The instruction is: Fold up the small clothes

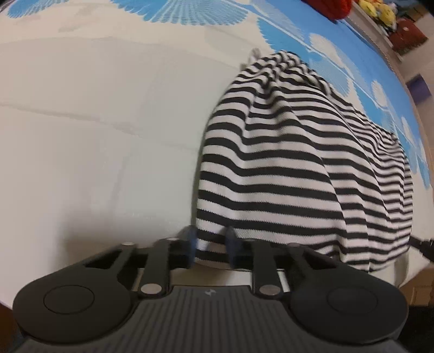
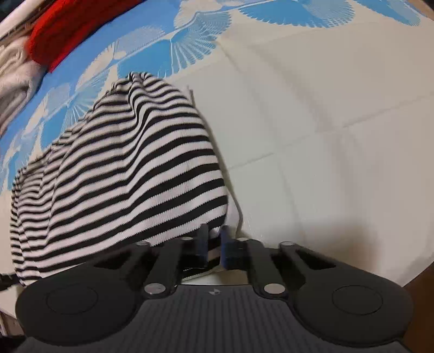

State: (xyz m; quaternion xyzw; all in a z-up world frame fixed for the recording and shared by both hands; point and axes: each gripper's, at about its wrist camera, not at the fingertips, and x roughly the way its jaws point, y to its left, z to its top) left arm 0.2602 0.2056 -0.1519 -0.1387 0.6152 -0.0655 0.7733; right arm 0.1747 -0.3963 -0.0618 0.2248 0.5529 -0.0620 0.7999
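Note:
A black-and-white striped garment [image 1: 284, 163] lies bunched on a white bedsheet, its far end rumpled toward the blue pattern. My left gripper [image 1: 210, 240] is shut on the garment's near left corner, with striped cloth pinched between the blue pads. In the right wrist view the same striped garment [image 2: 130, 173] spreads to the left. There my right gripper [image 2: 214, 239] is shut on its near right corner, the hem caught between the narrow jaws. The cloth under both grips hides the fingertips partly.
The white sheet [image 1: 95, 135] carries a blue fan pattern [image 2: 190, 40] along its far side. A red knitted item [image 2: 62, 30] and a pale folded cloth [image 2: 13, 84] lie at the far left. Toys [image 1: 379, 13] sit beyond the bed's far edge.

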